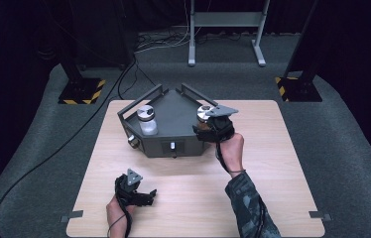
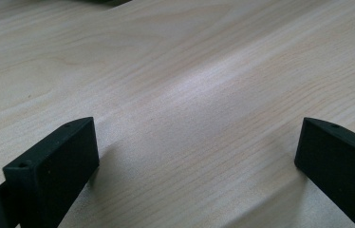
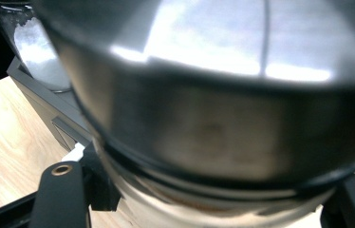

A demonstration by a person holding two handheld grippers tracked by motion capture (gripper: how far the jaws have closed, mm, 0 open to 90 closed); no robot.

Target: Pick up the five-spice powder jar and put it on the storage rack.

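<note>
High view: your right gripper is clamped on the metal-capped jar at the right end of the grey tray.
That jar stands upright between your jaws (cap above them), so any lift goes straight up; your left gripper rests wide open on the table, well apart.

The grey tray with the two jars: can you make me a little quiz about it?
1. True or false: the left gripper holds a jar.
2. Which gripper is shut on the metal-lidded jar at the tray's right side?
3. What does the left gripper hover over: A) tray, B) bare wooden table, C) floor?

Key: 1 false; 2 the right gripper; 3 B.
</note>
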